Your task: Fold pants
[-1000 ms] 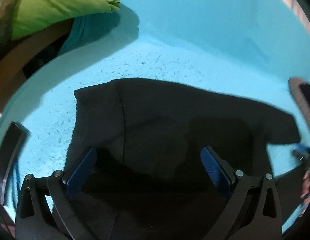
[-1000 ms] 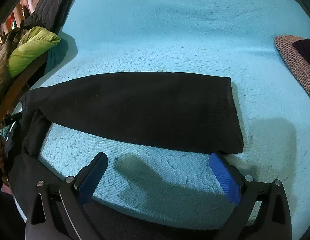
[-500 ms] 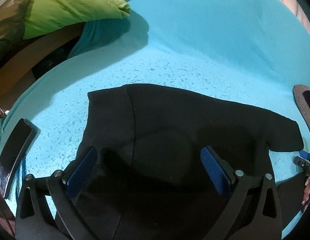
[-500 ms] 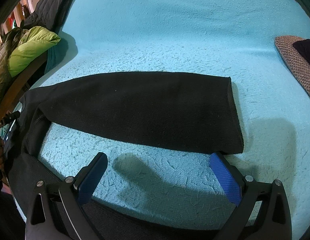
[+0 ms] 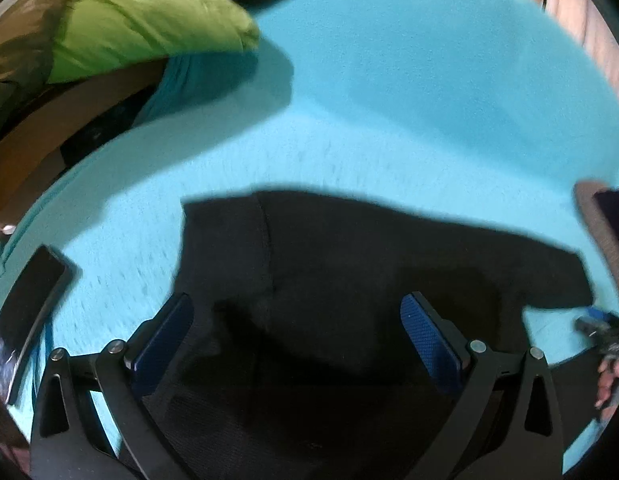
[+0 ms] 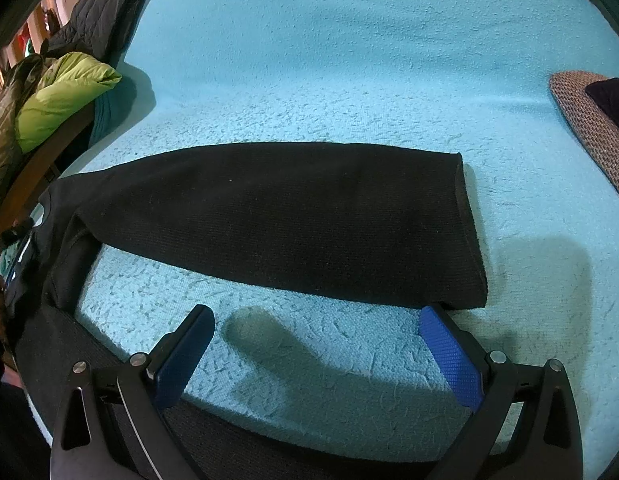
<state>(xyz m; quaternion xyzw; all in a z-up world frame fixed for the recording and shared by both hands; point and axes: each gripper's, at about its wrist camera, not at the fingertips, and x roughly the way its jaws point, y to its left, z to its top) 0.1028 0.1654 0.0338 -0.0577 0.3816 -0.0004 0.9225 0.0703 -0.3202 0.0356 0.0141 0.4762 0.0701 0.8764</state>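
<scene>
Black pants (image 6: 277, 216) lie on a turquoise blanket (image 6: 349, 60). One leg stretches flat across the right wrist view, its hem at the right. The second leg runs along the near edge under my right gripper (image 6: 315, 344), which hovers open over bare blanket just short of the hem corner. In the left wrist view the waist end of the pants (image 5: 329, 264) fills the lower middle. My left gripper (image 5: 295, 334) is open above that cloth, with nothing between its blue pads (image 5: 425, 336).
A green puffy jacket (image 5: 145, 20) and dark clothes lie on a wooden bed frame (image 5: 49, 136) at the left. A dark phone (image 5: 27, 312) rests at the blanket's left edge. A woven brown mat (image 6: 589, 128) with a dark item sits at the right.
The left wrist view has shifted and is now blurred; the waist end sits slightly higher and further right in it. The right gripper has not moved.
</scene>
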